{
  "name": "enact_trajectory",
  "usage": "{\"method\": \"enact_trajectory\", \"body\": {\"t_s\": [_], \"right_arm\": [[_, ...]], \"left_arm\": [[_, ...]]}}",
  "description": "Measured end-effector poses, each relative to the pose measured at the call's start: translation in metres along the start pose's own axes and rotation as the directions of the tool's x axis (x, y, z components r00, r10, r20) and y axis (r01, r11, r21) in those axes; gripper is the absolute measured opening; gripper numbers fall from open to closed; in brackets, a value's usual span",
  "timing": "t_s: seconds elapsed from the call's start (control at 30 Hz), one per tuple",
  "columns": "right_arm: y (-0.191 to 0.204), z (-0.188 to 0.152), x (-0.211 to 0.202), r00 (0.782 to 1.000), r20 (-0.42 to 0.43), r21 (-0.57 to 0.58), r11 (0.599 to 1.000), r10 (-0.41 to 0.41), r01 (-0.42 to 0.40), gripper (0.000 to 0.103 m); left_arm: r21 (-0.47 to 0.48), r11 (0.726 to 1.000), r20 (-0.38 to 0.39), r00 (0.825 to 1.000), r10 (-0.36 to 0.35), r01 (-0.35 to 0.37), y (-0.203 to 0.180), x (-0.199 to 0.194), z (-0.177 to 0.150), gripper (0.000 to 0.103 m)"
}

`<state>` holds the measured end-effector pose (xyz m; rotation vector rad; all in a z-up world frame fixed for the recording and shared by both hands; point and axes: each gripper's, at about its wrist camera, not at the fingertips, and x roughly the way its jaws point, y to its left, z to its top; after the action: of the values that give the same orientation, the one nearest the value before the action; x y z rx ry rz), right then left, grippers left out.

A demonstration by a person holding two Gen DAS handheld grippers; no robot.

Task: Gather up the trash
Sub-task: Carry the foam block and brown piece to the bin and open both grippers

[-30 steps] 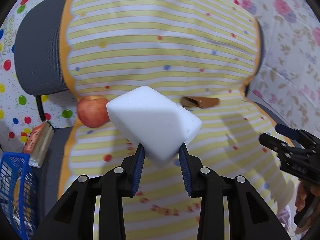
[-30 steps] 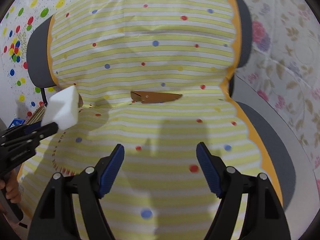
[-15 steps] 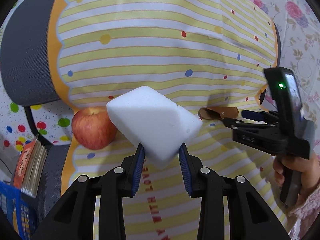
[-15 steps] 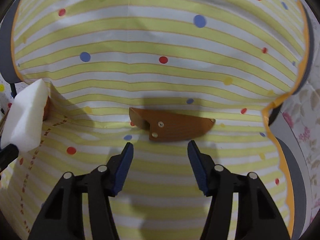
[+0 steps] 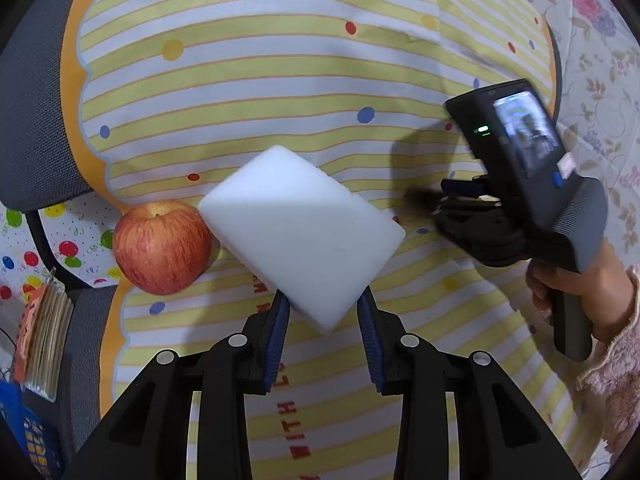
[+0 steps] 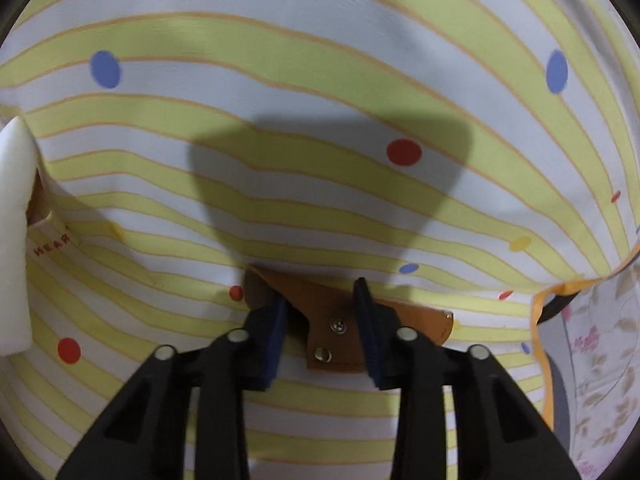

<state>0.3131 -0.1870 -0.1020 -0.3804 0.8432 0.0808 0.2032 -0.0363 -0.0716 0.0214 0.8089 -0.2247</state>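
- Right gripper [image 6: 320, 316]: straddles a flat brown leather piece [image 6: 320, 304] lying on the striped cloth [image 6: 320, 100]. Its jaws are closing, with the piece between the blue pads. The left pad overlaps the piece's rounded end; the right pad stands at or just beside its upper edge. Firm contact on both sides cannot be confirmed, so it is not judged a secured grip.
- Governing relation: the leather piece's long axis runs left to right across the right wrist view, its tapered end [image 6: 444, 320] reaching past the right pad. The jaws also close left to right, so they bite along the length, taking only the broad riveted part.
- Judgement: the piece lies flat and thin on soft cloth, so the pads may pinch fabric with it or slide over it. A slightly lower set of the tips would favour a clean pickup.
- Left gripper [image 5: 324, 312]: clenched on a white foam block [image 5: 300, 232], gripped by its near corner and tilted, the bulk projecting away from the jaws.
- Nearness: the right gripper is at the leather piece; the left is occupied and lies to the left of it.
- Other items: a red apple [image 5: 162, 248] rests just left of the foam block, at the cloth's edge.
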Motion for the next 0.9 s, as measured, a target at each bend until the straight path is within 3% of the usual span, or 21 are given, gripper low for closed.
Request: {"method": "enact_trajectory", "body": {"t_s": [0.17, 0.27, 0.37, 0.6, 0.77, 0.9], "right_arm": [[-0.034, -0.023, -0.075, 0.990, 0.135, 0.120, 0.991, 0.051, -0.067, 0.008], [-0.063, -0.051, -0.125, 0.966, 0.212, 0.247, 0.949, 0.145, -0.197, 0.003], [-0.078, -0.080, -0.162, 0.952, 0.256, 0.309, 0.919, 0.169, -0.247, 0.003], [-0.076, -0.145, -0.217, 0.926, 0.268, 0.401, 0.844, 0.265, -0.357, 0.003], [-0.076, -0.201, -0.247, 0.927, 0.254, 0.464, 0.807, 0.275, -0.366, 0.003], [-0.078, -0.235, -0.272, 0.941, 0.252, 0.500, 0.802, 0.228, -0.328, 0.003]], "left_arm": [[-0.003, 1.000, 0.048, 0.999, -0.020, 0.021, -0.009, -0.035, -0.006, 0.036], [0.000, 0.999, 0.077, 0.996, -0.040, 0.041, -0.020, -0.061, -0.014, 0.036], [0.016, 0.998, 0.102, 0.992, -0.069, 0.068, -0.036, -0.089, -0.026, 0.036], [0.049, 0.989, 0.119, 0.983, -0.142, 0.137, -0.078, -0.143, -0.060, 0.036], [0.071, 0.978, 0.089, 0.976, -0.200, 0.194, -0.104, -0.161, -0.086, 0.036], [0.108, 0.968, 0.073, 0.969, -0.237, 0.228, -0.126, -0.175, -0.107, 0.036]]}}
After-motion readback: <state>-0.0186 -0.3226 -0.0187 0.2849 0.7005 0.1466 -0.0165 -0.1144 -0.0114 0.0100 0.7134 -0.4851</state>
